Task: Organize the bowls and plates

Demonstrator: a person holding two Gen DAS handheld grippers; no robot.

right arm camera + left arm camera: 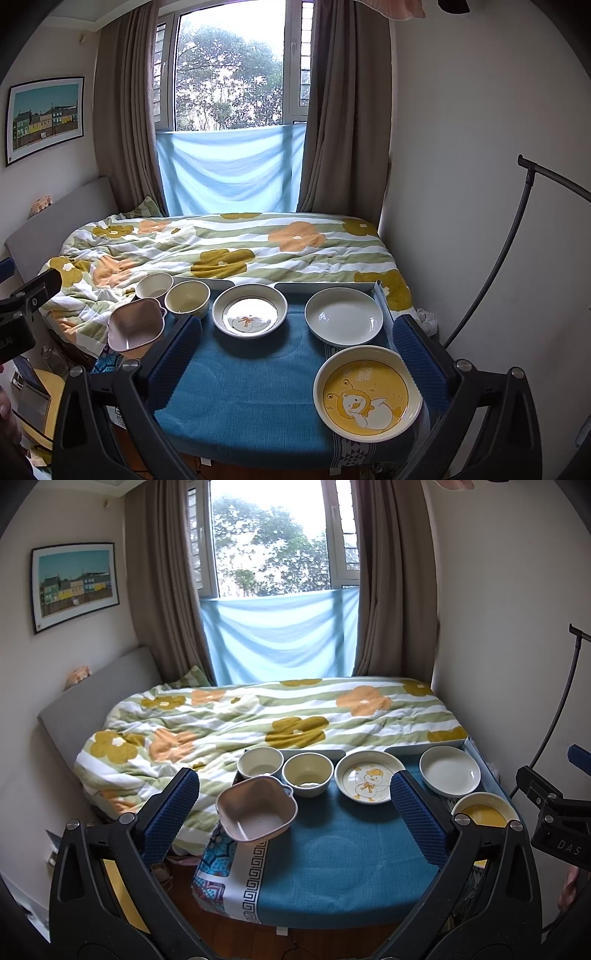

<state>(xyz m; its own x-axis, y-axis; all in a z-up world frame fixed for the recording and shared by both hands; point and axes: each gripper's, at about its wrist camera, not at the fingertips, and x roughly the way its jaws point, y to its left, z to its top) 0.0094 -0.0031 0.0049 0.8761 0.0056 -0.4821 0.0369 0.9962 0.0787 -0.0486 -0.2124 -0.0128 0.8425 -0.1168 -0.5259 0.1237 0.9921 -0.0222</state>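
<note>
On the blue table cloth (243, 398), at its left edge, the pink square bowl (256, 808) sits tipped, partly hanging over the side, and I think this is the thing my next move turns on. I use that pink bowl as my landmark. Just behind it are two cream round bowls, the left cream bowl (259, 762) and the right cream bowl (307, 773), close together. To the right of the pink bowl is the duck plate (369, 777), then the white plate (450, 770), and nearest me on the far right is the yellow plate (367, 393). My left gripper (295, 812) is the nearer one to the pink bowl: the bowl lies just inside its left finger, a bit ahead. My right gripper (299, 354) is further away, with the pink bowl off past its left finger, and the yellow plate just inside its right finger. Both grippers are spread wide and hold nothing. Both hang level above the near edge of the cloth, pointing toward the bed (258, 716). I guess the left one should go for the pink bowl, and it needs care, since the bowl could slip off.
</note>
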